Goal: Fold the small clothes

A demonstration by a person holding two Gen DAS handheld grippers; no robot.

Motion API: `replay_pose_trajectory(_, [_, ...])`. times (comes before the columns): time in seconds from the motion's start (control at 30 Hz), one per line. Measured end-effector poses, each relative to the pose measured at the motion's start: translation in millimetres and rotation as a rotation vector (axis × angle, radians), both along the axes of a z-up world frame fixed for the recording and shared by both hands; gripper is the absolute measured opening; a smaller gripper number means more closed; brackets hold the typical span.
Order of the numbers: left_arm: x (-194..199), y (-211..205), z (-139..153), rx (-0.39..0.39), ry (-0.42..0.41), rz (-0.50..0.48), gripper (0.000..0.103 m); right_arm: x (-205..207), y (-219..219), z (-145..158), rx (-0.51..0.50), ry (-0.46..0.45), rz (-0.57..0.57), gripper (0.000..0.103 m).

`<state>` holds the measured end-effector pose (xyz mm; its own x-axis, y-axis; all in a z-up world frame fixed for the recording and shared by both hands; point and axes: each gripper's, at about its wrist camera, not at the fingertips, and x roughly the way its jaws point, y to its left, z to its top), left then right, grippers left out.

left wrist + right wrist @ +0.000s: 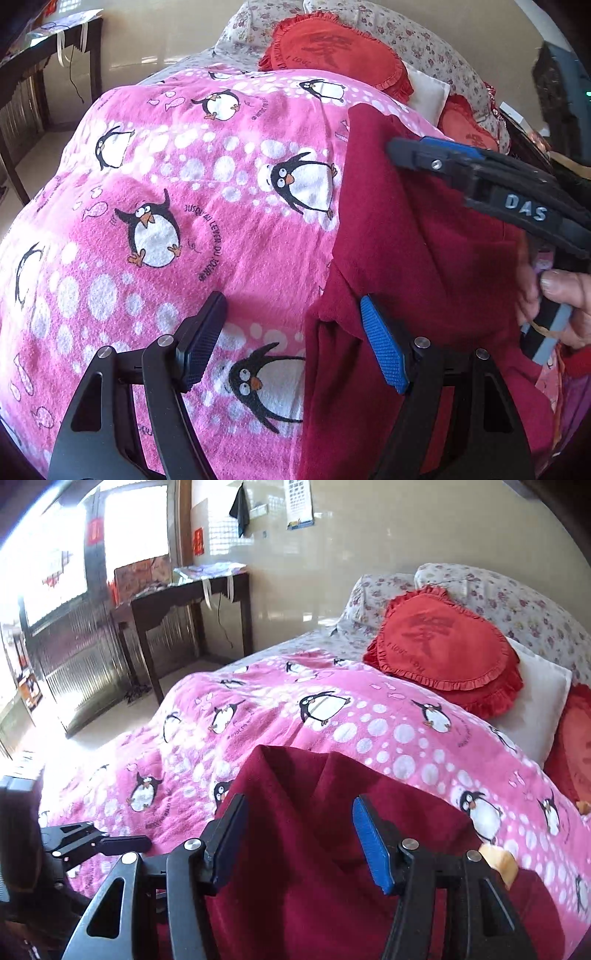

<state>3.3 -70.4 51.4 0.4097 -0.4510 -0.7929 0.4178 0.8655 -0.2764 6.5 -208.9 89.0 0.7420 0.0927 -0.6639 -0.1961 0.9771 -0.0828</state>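
The right gripper point(297, 843) hangs over a dark red garment point(332, 867) with its blue pads spread and nothing pinched between them; the left gripper point(291, 343), also spread wide and empty, straddles the garment's left edge, one pad over the cloth and one over the blanket. The garment lies at the near right of a pink penguin-print blanket point(166, 184) — laid in layers, with at least one fold line showing along its left side and a raised crease at its far end. By the look of it the folding is partly done: the cloth is doubled over but not yet squared into a neat packet, and further folds and smoothing seem left. A hand point(565, 295) grips the right tool's handle at the right edge of the left wrist view. Beyond the blanket, at the far end of the bed, sit a red heart-shaped cushion point(443, 646) and floral pillows point(517, 602); a dark wooden table point(192, 602) stands against the tiled wall at far left — near bright windows.
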Motion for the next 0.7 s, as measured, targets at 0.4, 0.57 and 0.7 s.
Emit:
replay_pose_trajectory(0.4, [-3, 52, 32, -0.002, -0.054, 0.091, 0.075, 50, 45, -11, 0.089, 0.044, 0.097, 0.003])
replay_pose_trajectory(0.57, [-1, 44, 35, -0.010, -0.055, 0.080, 0.075, 45, 47, -7, 0.134, 0.037, 0.083, 0.003])
replay_pose_trajectory(0.7, [-8, 28, 44, -0.045, -0.069, 0.051, 0.075, 28, 21, -5, 0.174, 0.086, -0.013, 0.007])
